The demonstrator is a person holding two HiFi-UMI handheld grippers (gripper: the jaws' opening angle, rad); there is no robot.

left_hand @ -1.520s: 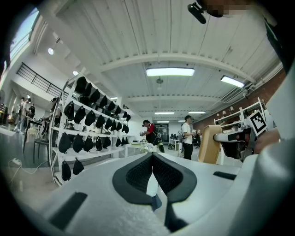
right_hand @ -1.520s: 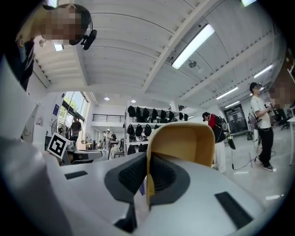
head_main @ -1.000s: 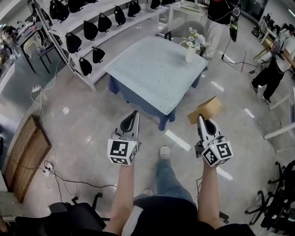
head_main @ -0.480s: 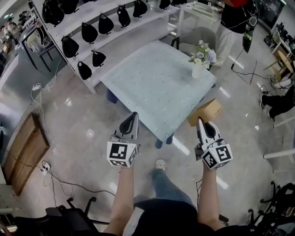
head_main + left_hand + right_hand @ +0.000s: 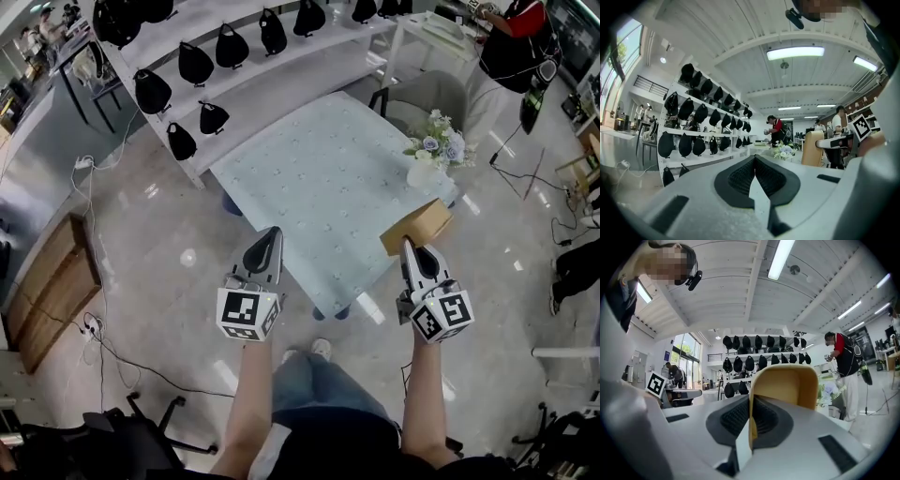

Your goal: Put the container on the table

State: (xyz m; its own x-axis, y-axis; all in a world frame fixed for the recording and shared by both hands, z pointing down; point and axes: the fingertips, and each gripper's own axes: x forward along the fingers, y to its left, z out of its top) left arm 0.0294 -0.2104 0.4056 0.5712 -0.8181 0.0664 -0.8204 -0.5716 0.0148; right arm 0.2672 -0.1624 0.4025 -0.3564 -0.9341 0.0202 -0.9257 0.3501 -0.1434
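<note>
At the near right edge of the table [image 5: 309, 178], the container [image 5: 419, 223] is pinched ahead of the right gripper [image 5: 411, 247]; the left gripper [image 5: 269, 236] is closed, empty.

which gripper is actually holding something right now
The right gripper: its fingers pinch the wall of the tan container. The left gripper has its fingers shut together on nothing.

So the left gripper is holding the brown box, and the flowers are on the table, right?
Not quite. The right gripper is holding the brown box, pinched by its wall, as the right gripper view shows. The left gripper is shut on nothing. The flowers are on the table.
</note>
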